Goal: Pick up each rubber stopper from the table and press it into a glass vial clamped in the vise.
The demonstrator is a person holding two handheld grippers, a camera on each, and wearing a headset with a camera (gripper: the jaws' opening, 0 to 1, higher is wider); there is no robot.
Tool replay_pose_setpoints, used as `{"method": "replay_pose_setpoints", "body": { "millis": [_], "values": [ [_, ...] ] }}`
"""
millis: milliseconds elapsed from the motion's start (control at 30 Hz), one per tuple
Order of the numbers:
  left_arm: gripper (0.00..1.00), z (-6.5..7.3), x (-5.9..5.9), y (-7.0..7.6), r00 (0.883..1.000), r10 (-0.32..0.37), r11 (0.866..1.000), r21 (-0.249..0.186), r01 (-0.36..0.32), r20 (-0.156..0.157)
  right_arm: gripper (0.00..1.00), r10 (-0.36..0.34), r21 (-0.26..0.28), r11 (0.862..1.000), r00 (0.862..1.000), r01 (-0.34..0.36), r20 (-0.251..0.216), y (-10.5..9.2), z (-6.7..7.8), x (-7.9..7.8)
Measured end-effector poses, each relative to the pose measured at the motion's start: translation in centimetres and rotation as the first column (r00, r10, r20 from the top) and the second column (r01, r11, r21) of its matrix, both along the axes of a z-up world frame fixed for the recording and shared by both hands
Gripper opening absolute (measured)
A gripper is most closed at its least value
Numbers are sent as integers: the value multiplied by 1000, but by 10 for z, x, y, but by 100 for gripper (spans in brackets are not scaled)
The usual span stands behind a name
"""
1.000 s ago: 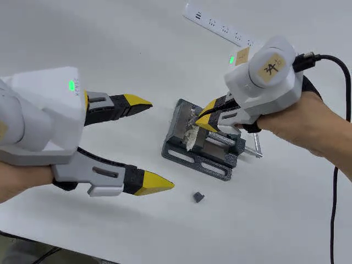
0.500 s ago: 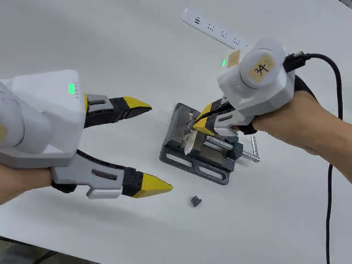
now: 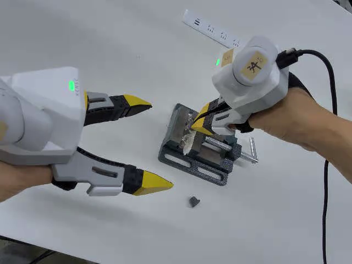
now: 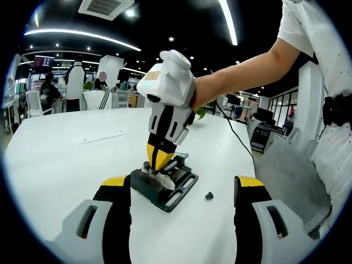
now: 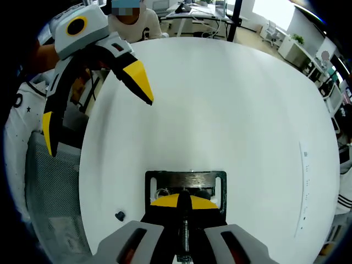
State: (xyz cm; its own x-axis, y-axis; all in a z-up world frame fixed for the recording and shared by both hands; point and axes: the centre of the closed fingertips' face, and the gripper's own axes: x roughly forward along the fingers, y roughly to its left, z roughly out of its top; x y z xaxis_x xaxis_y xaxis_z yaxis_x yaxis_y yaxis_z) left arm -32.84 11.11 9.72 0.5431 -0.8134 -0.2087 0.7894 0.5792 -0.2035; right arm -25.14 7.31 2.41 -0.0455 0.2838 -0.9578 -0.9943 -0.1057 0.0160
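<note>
A dark grey vise (image 3: 179, 155) stands mid-table, with something pale and glassy (image 3: 187, 142) clamped between its jaws. My right gripper (image 3: 200, 124) points steeply down onto the vise's top, its yellow tips together. Nothing is visible between them. In the right gripper view the shut tips (image 5: 182, 201) sit right over the vise (image 5: 159, 181). A small dark rubber stopper (image 3: 193, 202) lies loose on the table in front of the vise. My left gripper (image 3: 161, 144) hovers left of the vise, wide open and holding nothing. In its own view, the vise (image 4: 179, 193) and the stopper (image 4: 209, 195) lie ahead.
A white power strip (image 3: 212, 28) lies at the far edge of the white table (image 3: 110, 44). A black cable (image 3: 330, 165) trails from the right gripper down the right side. The vise's screw handle (image 3: 250, 151) sticks out to the right.
The right gripper has leaned slightly to the left while its tips stay on the vise. The left gripper holds still, open.
</note>
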Motion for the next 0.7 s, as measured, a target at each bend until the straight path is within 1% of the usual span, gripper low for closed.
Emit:
{"method": "replay_pose_setpoints", "body": {
  "millis": [233,300,433,467,567,700],
  "values": [
    [76,1,-1,2,1000,6,1000,-1,-6,1,0,25,-44,999,1000,-26,-9,0,-1,0],
    [76,1,0,4,1000,10,1000,2,-10,2,0,33,-50,998,999,-33,-12,0,-1,1],
    [75,2,0,4,1000,11,1000,0,-11,4,0,26,-54,998,999,-27,-22,0,-1,1],
    [75,2,0,4,1000,10,1000,2,-10,4,0,42,-59,997,999,-43,-16,1,-1,0],
    [75,2,0,4,1000,11,1000,3,-11,6,0,57,-64,996,998,-57,-1,1,-2,-2],
    [75,3,0,4,1000,12,1000,3,-12,7,0,56,-55,997,998,-56,4,0,-2,-2]
  ]
}}
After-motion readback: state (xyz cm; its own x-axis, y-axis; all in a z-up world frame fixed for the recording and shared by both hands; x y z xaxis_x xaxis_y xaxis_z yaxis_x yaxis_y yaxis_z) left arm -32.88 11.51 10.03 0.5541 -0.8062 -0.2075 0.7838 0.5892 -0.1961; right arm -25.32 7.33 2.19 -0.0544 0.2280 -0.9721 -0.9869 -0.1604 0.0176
